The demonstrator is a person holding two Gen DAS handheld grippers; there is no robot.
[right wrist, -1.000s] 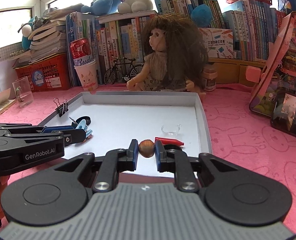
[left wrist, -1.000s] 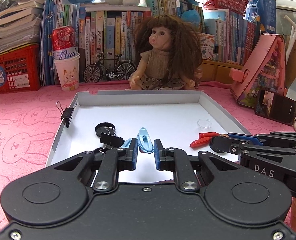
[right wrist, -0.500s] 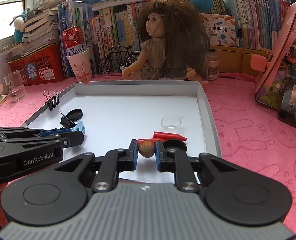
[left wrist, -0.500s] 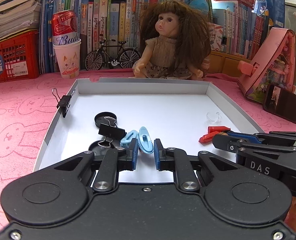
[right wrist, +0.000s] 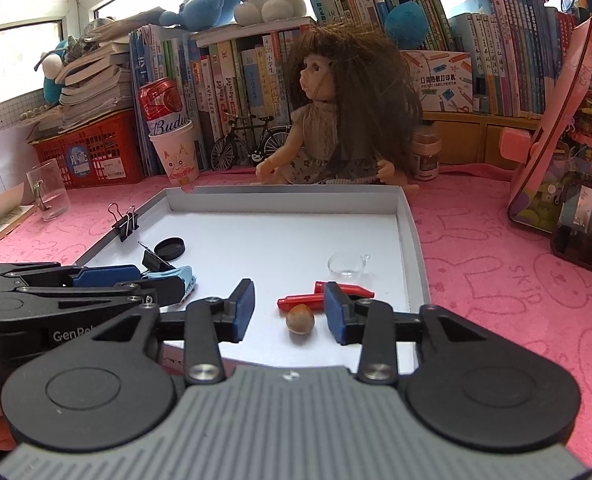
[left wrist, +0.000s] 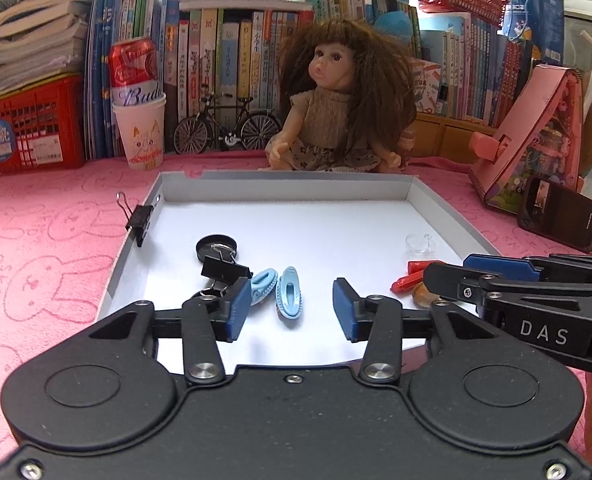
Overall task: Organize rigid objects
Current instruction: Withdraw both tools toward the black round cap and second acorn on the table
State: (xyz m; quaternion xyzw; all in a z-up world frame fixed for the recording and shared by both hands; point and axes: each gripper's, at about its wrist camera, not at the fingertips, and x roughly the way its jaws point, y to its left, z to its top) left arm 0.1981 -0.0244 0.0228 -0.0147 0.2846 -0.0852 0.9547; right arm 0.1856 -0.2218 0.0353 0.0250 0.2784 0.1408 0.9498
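Both tongs (parted) flanking released pieces.

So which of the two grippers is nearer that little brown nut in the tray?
Right. The nut lies between the right gripper's open fingers; the left gripper sits off to its left, around a blue clip.

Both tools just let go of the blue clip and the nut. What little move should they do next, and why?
Probably lift both tools straight up and back, away from the tray. Their jaws have just been opening. The left tool now stands open around the blue clip, and the right tool around the nut; both things lie free on the tray floor, so sliding sideways could knock them.
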